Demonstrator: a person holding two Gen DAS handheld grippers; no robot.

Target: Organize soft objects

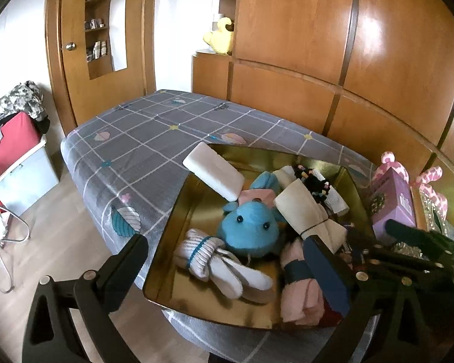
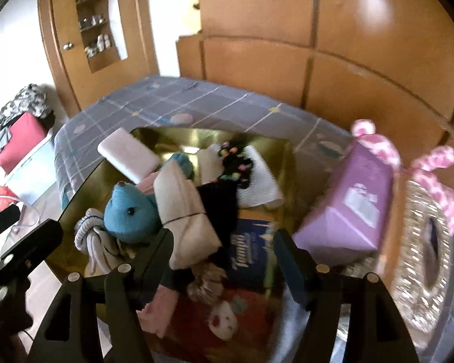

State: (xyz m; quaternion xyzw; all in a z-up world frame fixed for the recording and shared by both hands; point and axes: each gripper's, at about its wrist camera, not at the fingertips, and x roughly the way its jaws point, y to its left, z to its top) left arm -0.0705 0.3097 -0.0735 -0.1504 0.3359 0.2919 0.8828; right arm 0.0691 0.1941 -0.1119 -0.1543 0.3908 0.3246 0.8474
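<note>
A gold tray (image 1: 196, 211) on the bed holds a blue plush toy (image 1: 248, 230), a tied white sock bundle (image 1: 208, 251), a banded pink towel roll (image 1: 299, 287), a cream cloth roll (image 1: 299, 208) and a white foam block (image 1: 215, 169). My left gripper (image 1: 227, 257) stands wide open above the socks and plush, touching neither. In the right wrist view the plush (image 2: 130, 211) and cream roll (image 2: 181, 208) lie left of centre. My right gripper (image 2: 225, 242) is open over dark cloth and a blue packet (image 2: 251, 251), with nothing pressed between its fingers.
A purple box (image 2: 348, 205), a pink spotted bow (image 2: 432, 169) and a silver ornate frame (image 2: 420, 257) crowd the tray's right side. Behind the grey checked bed (image 1: 136, 127) stands the wooden wardrobe. A bin piled with clothes (image 1: 15, 151) sits on the floor at left.
</note>
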